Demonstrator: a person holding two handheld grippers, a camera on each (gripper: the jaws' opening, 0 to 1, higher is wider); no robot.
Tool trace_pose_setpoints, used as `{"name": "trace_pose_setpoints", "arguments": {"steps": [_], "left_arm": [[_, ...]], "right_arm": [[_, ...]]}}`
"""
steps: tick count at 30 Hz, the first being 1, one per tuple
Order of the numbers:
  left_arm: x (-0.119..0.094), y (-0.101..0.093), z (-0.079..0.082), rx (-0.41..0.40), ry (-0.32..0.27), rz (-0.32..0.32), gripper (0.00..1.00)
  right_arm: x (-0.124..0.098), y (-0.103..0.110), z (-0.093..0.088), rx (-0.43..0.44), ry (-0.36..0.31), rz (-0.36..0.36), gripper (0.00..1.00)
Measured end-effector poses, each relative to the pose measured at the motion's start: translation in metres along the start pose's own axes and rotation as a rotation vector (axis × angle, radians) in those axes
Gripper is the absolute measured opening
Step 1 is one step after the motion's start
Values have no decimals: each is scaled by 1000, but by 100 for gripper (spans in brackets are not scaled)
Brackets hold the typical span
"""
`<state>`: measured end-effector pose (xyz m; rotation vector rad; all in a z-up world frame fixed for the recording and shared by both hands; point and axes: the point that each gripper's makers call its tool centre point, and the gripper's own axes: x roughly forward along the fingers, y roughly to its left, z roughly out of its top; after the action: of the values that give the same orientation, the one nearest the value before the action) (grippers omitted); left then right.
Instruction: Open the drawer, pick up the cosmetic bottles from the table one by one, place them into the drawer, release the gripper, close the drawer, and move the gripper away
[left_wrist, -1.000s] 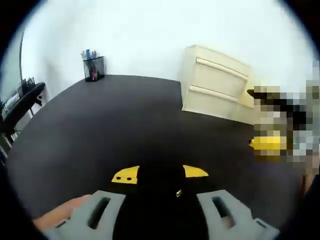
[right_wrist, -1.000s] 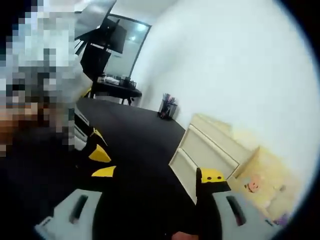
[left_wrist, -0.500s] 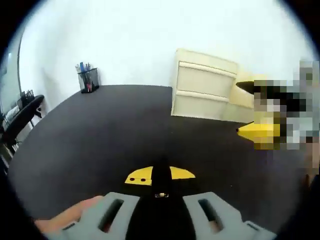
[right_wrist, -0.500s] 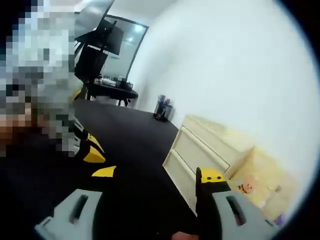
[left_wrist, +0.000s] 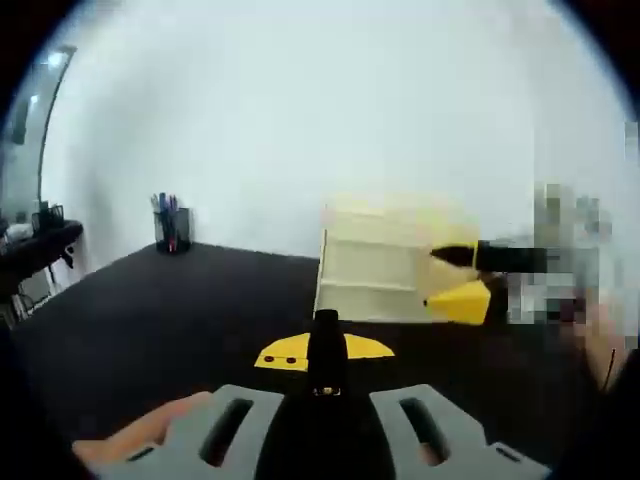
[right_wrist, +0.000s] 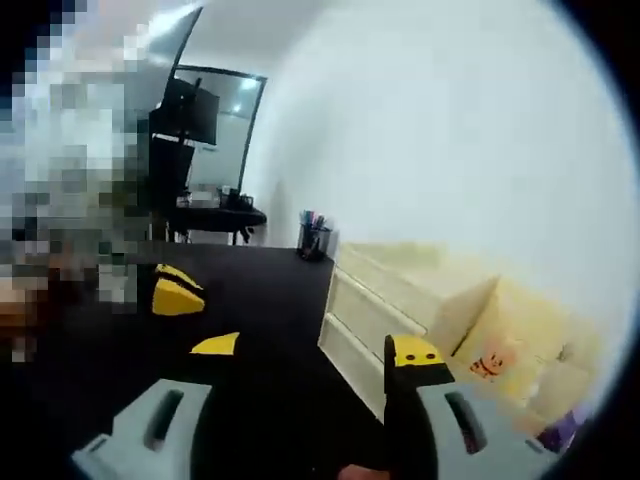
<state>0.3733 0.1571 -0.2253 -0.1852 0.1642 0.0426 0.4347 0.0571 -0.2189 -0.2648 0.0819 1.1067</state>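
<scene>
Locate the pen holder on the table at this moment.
The pen holder stands at the table's far edge against the white wall, left of the cream drawer unit in the left gripper view; the right gripper view shows it likewise.

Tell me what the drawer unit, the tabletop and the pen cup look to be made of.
Drawer unit: pale cream, smooth and matte with moulded ledges; probably plastic, possibly painted wood. Tabletop: black and dull, no glare; maybe a mat or laminate, too blurred to tell. Pen cup: dark, seemingly see-through at the pens; likely wire mesh.
</scene>
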Motion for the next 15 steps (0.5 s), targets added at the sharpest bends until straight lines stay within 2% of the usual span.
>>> {"name": "trace_pose_setpoints", "arguments": {"steps": [2, 6, 8, 12, 15], "left_arm": [[1, 2, 14, -37, -61, 9, 8], [5, -2, 40, -83, -175, 5, 8], [7, -13, 49, -133, -226, -35, 8], [6, -27, 55, -168, -273, -71, 8], [3, -40, 60, -198, -306, -137, 8]], "right_arm": [[1, 5, 0, 1, -1, 23, 51], [-1, 24, 10, 125, -40, 115, 47], [-3, 33, 14, 178, -49, 164, 46], [-9, 43, 24, 260, -87, 250, 41], [-17, 40, 33, 318, -123, 295, 38]]}}
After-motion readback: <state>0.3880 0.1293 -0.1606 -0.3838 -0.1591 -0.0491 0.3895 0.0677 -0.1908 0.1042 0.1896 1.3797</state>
